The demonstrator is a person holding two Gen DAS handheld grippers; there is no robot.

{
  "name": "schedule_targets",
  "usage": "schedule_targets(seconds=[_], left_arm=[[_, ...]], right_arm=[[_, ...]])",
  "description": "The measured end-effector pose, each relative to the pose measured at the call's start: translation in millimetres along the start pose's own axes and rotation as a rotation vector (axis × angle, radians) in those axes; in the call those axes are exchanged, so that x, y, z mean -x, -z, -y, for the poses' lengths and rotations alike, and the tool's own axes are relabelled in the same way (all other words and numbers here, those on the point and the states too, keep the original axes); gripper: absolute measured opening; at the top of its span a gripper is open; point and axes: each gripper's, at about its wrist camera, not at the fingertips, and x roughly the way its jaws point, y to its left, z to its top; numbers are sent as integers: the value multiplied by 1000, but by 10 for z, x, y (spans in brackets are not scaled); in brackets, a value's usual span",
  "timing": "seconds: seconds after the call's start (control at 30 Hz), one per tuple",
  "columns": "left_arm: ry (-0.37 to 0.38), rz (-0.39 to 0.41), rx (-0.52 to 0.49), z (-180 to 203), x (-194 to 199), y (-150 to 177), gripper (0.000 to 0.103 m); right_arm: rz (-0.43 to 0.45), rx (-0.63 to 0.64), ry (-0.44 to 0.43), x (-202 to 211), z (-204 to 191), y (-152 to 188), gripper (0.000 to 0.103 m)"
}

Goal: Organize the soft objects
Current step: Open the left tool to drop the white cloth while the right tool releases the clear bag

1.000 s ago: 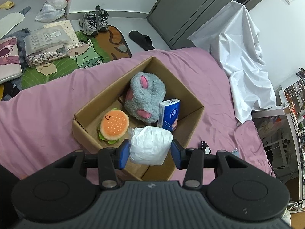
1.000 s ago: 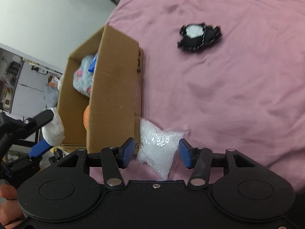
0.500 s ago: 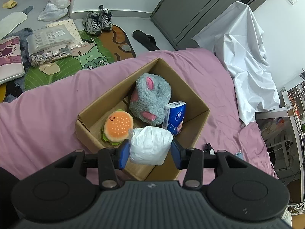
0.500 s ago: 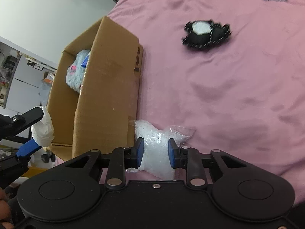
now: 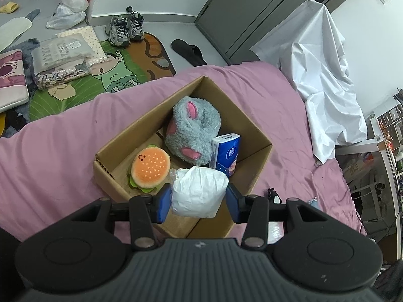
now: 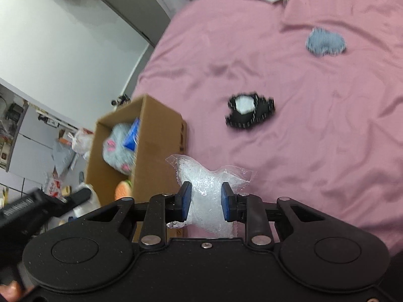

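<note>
Holding a crumpled white packet [image 5: 197, 194] between its blue pads, the left gripper [image 5: 199, 202] hangs over the near corner of the open cardboard box [image 5: 254, 136] that sits on the pink bedsheet [image 5: 50, 151]; the packet is soft and wrinkled, bulging out above the pads that press on its two sides. Inside the box lie a round plush burger [image 5: 149, 170] with an orange bun dotted white and a green felt fringe, a fuzzy grey plush [image 5: 192, 132] with pink patches, and a blue tissue pack [image 5: 226, 154] standing on end against the grey plush. The right gripper [image 6: 204, 202] has just been closing its jaws on a clear plastic bag of white granules [image 6: 205, 188], which now sits pinched narrow at its waist between the pads, its sealed corners flaring out above. The bag appears lifted clear of the sheet, just beside the box's outer wall, though the blur makes that hard to confirm. Farther out on the sheet lie a black plush with a white patch [image 6: 249, 112] and a small grey-blue plush [image 6: 325, 41], well apart from each other.
</note>
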Motion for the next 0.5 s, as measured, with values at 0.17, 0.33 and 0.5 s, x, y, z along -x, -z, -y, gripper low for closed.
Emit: schedule_targets(seconds=[0.17,0.33,0.5], left_arm=[[1,-20,6,18,-91,-7,45],[-20,-42,6,25,-174,-11,48],[-38,-61,15,-9,-209,-36,60]], right_arm=[[46,5,-17,188,-114,-130,24],[84,25,-52,352,-258,-230,24],[99,47,-93,371,-435,-300,25]])
